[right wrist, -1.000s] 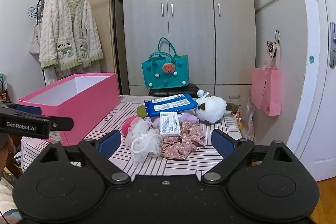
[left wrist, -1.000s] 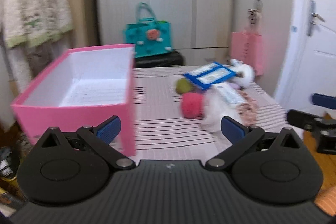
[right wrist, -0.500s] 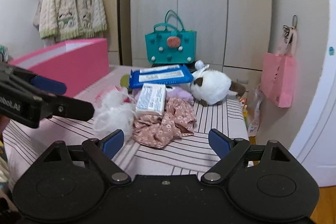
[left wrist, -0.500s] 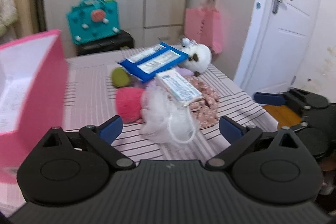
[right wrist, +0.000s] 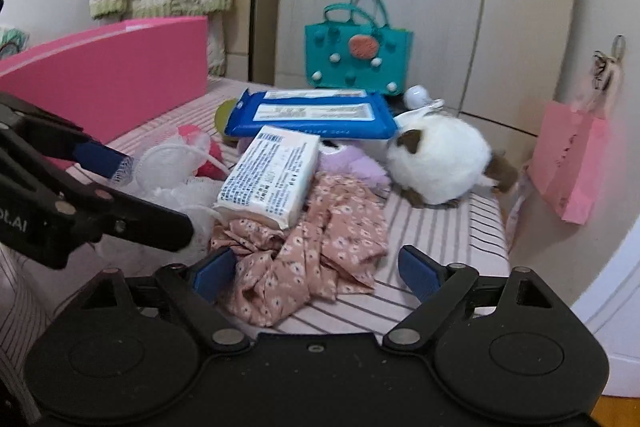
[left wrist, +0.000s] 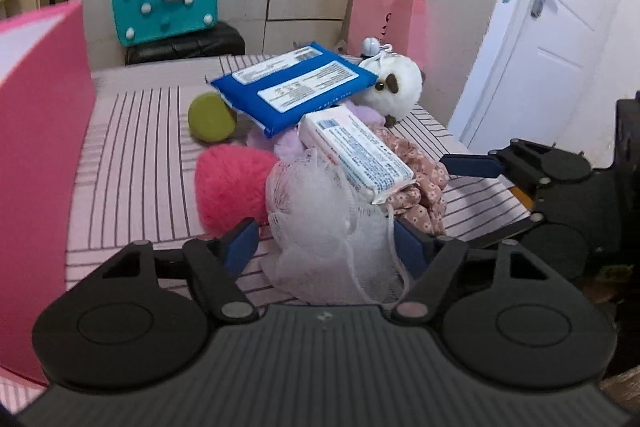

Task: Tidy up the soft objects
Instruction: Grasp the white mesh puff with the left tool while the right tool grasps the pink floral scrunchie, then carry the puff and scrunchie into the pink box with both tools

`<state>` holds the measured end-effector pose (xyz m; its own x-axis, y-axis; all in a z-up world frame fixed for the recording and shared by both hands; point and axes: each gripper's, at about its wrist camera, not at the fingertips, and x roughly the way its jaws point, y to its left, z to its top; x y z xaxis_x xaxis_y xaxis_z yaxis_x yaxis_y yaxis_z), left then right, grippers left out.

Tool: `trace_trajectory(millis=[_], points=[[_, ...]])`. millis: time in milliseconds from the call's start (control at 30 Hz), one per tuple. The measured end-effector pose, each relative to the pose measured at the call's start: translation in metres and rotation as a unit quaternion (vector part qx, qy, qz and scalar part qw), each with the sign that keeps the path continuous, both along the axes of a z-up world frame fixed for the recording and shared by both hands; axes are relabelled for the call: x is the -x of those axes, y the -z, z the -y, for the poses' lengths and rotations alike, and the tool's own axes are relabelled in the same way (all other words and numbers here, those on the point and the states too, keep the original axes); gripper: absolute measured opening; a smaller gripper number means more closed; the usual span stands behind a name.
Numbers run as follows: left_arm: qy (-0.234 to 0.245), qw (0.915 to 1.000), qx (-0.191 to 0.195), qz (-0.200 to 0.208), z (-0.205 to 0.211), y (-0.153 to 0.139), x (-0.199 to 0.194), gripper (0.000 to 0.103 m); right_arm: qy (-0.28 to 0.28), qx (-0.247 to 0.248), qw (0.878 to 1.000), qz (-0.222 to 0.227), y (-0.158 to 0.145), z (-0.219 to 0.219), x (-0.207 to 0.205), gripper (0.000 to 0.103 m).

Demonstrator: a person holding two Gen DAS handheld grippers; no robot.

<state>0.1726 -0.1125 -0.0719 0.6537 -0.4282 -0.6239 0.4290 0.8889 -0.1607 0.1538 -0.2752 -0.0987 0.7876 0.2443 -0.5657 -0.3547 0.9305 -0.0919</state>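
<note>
A pile of soft things lies on the striped table (left wrist: pixel 132 147). My left gripper (left wrist: pixel 326 247) reaches over the white mesh pouf (left wrist: pixel 328 227). Its jaws are closing with the pouf between them, and a small gap still shows at the left pad. A white tissue pack (left wrist: pixel 356 151) leans on the pouf and on the floral cloth (right wrist: pixel 304 259). My right gripper (right wrist: pixel 314 271) is low over that cloth, jaws opening and wide, straddling its near folds. Beyond lie a blue wipes pack (right wrist: pixel 312 113), a white plush (right wrist: pixel 440 163), a pink fluffy ball (left wrist: pixel 228 183) and a green disc (left wrist: pixel 210 117).
A tall pink box (left wrist: pixel 40 147) stands at the table's left. A purple fluffy item (right wrist: pixel 352 163) sits under the packs. Behind are a teal bag (right wrist: pixel 356 47), a pink paper bag (right wrist: pixel 568 163), wardrobes and a white door (left wrist: pixel 560 27). The table's right edge is near the plush.
Both grippers have come forward and down onto the pile. The left one swung right, away from the pink box, and its jaws narrowed around the pouf.
</note>
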Motion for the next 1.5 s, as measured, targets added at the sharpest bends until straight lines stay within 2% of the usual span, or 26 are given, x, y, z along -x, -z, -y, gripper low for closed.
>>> trace_trajectory(millis=[167, 233, 267, 300, 400, 500, 600, 833, 1067, 1200, 1500], points=[[-0.008, 0.9997, 0.021, -0.011, -0.002, 0.007, -0.006, 0.063, -0.001, -0.015, 1.000, -0.014, 0.000, -0.002, -0.016, 0.099], [-0.017, 0.9991, 0.033, -0.020, -0.005, 0.011, -0.009, 0.061, 0.000, -0.013, 1.000, -0.005, 0.002, -0.005, -0.016, 0.097], [-0.020, 0.9986, 0.040, -0.029, -0.007, 0.013, -0.011, 0.060, -0.002, -0.010, 1.000, 0.001, 0.001, -0.008, -0.015, 0.089], [-0.021, 0.9983, 0.045, -0.031, -0.010, 0.014, -0.013, 0.058, -0.010, -0.010, 1.000, 0.007, 0.000, -0.010, -0.012, 0.069], [-0.022, 0.9981, 0.049, -0.030, -0.011, 0.014, -0.012, 0.051, -0.018, -0.009, 1.000, 0.010, -0.002, -0.017, -0.004, 0.043], [-0.018, 0.9978, 0.055, -0.033, -0.012, 0.014, -0.014, 0.043, -0.002, -0.030, 1.000, 0.003, -0.004, -0.016, 0.000, 0.027], [-0.014, 0.9971, 0.064, -0.038, -0.014, 0.015, -0.014, 0.036, 0.014, -0.050, 0.999, -0.005, -0.007, -0.012, 0.002, 0.019], [-0.016, 0.9960, 0.077, -0.043, -0.018, 0.010, -0.010, 0.031, 0.021, -0.076, 0.997, -0.025, -0.016, -0.011, 0.014, 0.015], [-0.018, 0.9964, 0.076, -0.034, -0.022, 0.005, 0.002, 0.031, 0.035, -0.090, 0.995, -0.017, -0.026, -0.009, 0.033, 0.013], [-0.018, 0.9961, 0.078, -0.037, -0.027, 0.000, 0.006, 0.031, 0.040, -0.083, 0.996, -0.003, -0.035, -0.011, 0.040, 0.012], [-0.018, 0.9979, 0.061, -0.007, -0.034, -0.018, 0.018, 0.031, 0.035, -0.062, 0.997, 0.015, -0.052, -0.015, 0.055, 0.011]])
